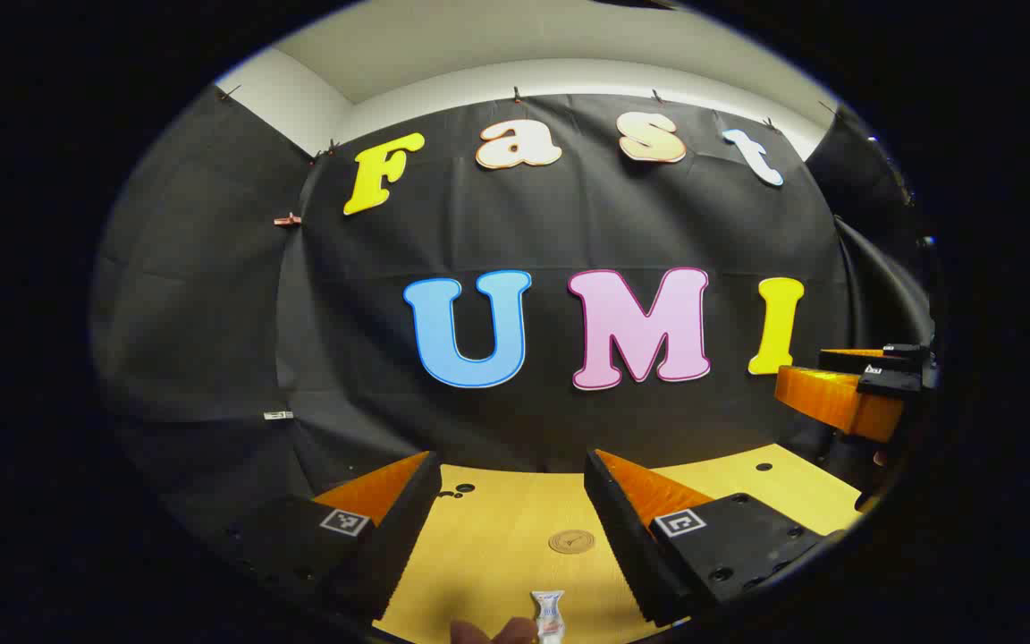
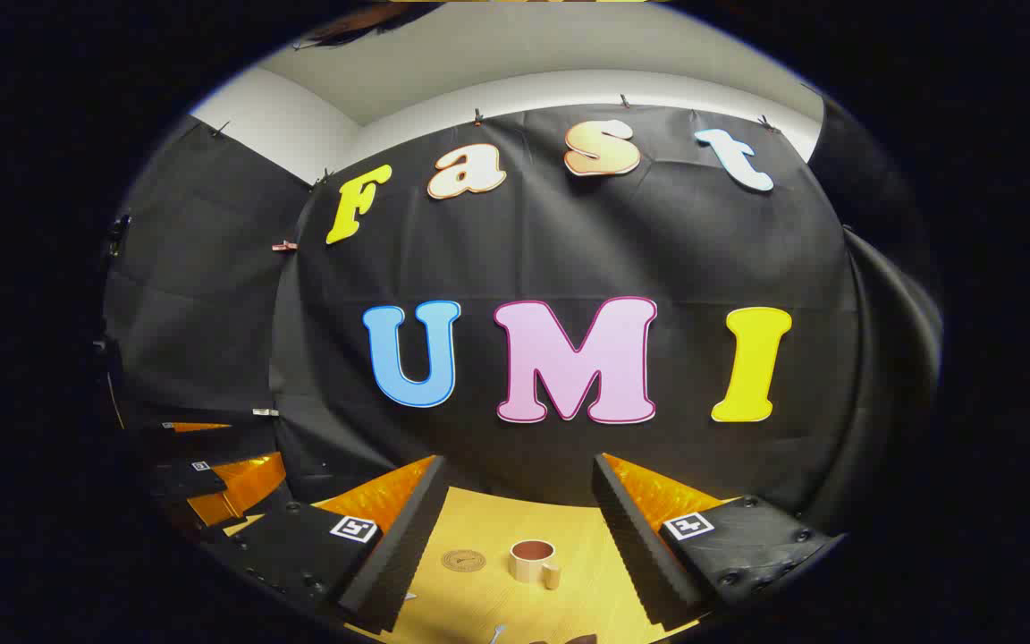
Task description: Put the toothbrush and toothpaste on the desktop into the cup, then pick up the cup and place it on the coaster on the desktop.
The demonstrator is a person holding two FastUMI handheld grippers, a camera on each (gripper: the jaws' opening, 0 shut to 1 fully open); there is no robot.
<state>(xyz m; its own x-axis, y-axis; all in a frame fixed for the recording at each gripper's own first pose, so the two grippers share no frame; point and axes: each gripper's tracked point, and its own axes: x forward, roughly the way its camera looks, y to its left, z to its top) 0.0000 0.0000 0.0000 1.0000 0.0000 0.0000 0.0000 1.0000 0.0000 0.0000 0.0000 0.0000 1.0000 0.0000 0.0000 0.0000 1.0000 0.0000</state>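
Note:
In the left gripper view my left gripper (image 1: 515,501) is open above the wooden desktop (image 1: 497,555), nothing between its fingers. A round brown coaster (image 1: 571,541) lies ahead of it, and the white toothpaste tube (image 1: 548,615) lies near the bottom edge. The right gripper (image 1: 846,394) hangs at the far right. In the right gripper view my right gripper (image 2: 519,510) is open over the desktop (image 2: 479,599). A small cream cup (image 2: 534,562) with a brown inside stands upright ahead of it, the coaster (image 2: 463,561) to its left. The toothbrush tip (image 2: 497,633) peeks in at the bottom.
Black cloth walls close the booth behind and beside the desktop. Small dark holes (image 1: 465,488) dot the desktop near the back edge. A fingertip (image 1: 479,633) shows at the bottom of the left gripper view. The left gripper (image 2: 211,483) sits at the far left of the right gripper view.

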